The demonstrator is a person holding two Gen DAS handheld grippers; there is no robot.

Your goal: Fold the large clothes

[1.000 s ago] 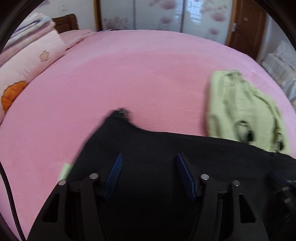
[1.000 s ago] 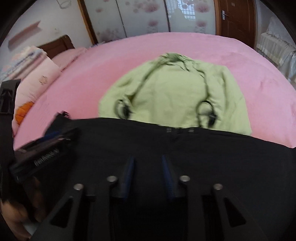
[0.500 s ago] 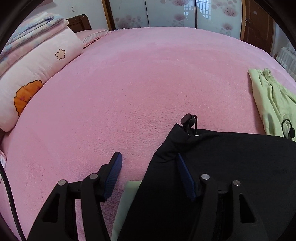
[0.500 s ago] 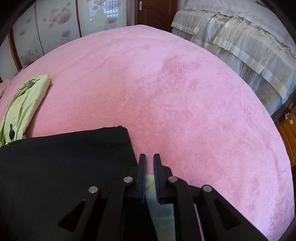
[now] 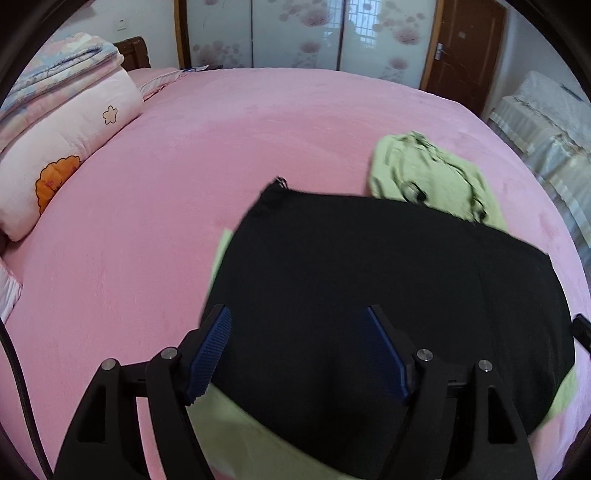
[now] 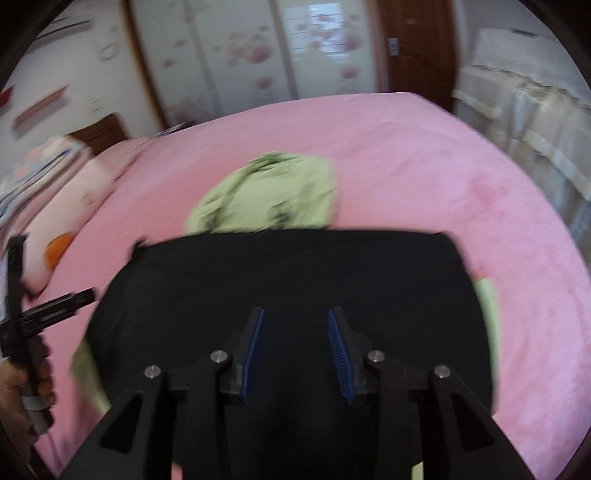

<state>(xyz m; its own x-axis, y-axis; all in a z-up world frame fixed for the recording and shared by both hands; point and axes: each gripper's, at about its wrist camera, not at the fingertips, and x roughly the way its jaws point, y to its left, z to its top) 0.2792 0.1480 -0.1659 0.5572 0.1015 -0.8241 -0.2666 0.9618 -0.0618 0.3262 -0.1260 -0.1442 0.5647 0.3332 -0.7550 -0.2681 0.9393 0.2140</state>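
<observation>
A black garment lies folded flat on the pink bed, on top of a light green cloth that shows at its edges. My left gripper hovers above the black garment's near side, its jaws opening with nothing between the pads. In the right wrist view the black garment fills the middle. My right gripper hangs over it, jaws opening and empty. The left gripper shows at the left edge, held by a hand.
A folded light green hoodie lies beyond the black garment, also the hoodie in the right wrist view. Stacked pink quilts sit at the left. A white-covered bed stands to the right, wardrobe doors behind.
Both grippers have drawn back and up from the black garment's far corners. The right gripper, shut half a second ago, now stands apart; the left has widened. The garment lies released.
</observation>
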